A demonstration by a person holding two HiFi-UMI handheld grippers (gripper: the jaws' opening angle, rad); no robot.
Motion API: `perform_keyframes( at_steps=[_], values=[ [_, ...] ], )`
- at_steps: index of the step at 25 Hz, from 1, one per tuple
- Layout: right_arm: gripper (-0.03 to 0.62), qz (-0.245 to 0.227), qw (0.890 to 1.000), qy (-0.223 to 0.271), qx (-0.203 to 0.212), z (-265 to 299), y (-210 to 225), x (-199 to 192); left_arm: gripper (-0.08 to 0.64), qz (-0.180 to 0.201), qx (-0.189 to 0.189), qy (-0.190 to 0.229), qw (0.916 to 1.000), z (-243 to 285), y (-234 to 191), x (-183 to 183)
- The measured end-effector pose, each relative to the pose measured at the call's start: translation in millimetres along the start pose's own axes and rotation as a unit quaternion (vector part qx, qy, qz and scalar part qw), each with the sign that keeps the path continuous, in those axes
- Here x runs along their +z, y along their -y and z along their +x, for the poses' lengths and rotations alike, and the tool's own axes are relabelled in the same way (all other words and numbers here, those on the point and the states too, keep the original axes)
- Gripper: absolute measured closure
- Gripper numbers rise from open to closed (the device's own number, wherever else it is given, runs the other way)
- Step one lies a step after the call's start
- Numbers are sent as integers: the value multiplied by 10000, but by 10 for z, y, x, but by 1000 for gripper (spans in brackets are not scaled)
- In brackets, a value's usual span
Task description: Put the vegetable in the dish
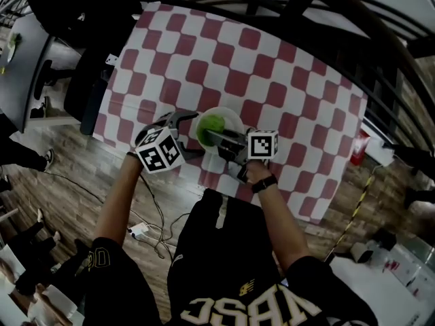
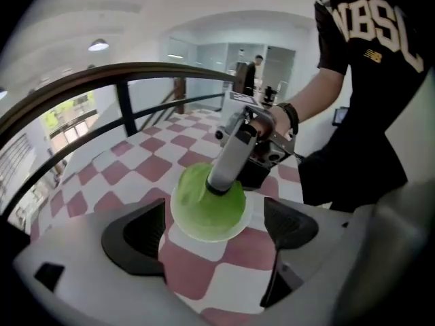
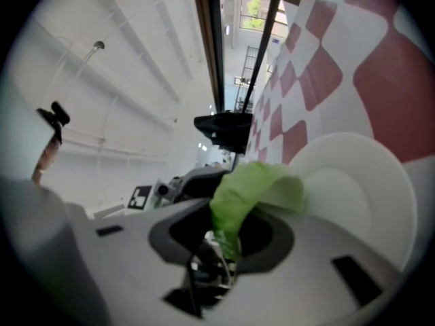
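Observation:
A green leafy vegetable [image 1: 212, 125] lies in a white dish [image 1: 234, 117] near the front edge of the checked table. My right gripper [image 1: 209, 134] reaches in level from the right and is shut on the vegetable [image 3: 253, 187], whose leaf drapes over the dish [image 3: 370, 202]. Its jaws [image 3: 228, 235] pinch the stalk end. My left gripper [image 1: 189, 134] stands open at the dish's left side, pointing down. In the left gripper view its jaws [image 2: 214, 240] straddle bare cloth just short of the dish [image 2: 255, 210], with the vegetable [image 2: 194, 206] and the right gripper [image 2: 219, 182] ahead.
The red-and-white checked cloth [image 1: 224, 66] covers the table. A black railing [image 1: 326, 5] curves behind it. A dark chair [image 1: 88, 80] stands at the left end, cables [image 1: 146, 229] lie on the wooden floor, and a red object [image 1: 358, 149] sits off the right edge.

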State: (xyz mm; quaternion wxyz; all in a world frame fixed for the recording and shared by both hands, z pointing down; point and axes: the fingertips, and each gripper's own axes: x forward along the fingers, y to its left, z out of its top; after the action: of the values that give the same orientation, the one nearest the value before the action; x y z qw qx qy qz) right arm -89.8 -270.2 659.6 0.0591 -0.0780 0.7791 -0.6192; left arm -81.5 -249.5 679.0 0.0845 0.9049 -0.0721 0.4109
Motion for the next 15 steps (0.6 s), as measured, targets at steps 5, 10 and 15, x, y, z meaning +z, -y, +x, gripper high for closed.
perform_keyframes(
  at_steps=[5,10,15],
  values=[
    [491,102,9998,-80,140,-3,-33,3,98,1228,-877,-605,9867,208,28,62],
    [489,-19,9993,-344,126,-9,-40,-65,100,1449,-1169,-722,9799,372,59,89],
    [477,197,9998,-26,-24,-71,30,17,106,1249,-1321,-856,9796,421,26,116]
  ],
)
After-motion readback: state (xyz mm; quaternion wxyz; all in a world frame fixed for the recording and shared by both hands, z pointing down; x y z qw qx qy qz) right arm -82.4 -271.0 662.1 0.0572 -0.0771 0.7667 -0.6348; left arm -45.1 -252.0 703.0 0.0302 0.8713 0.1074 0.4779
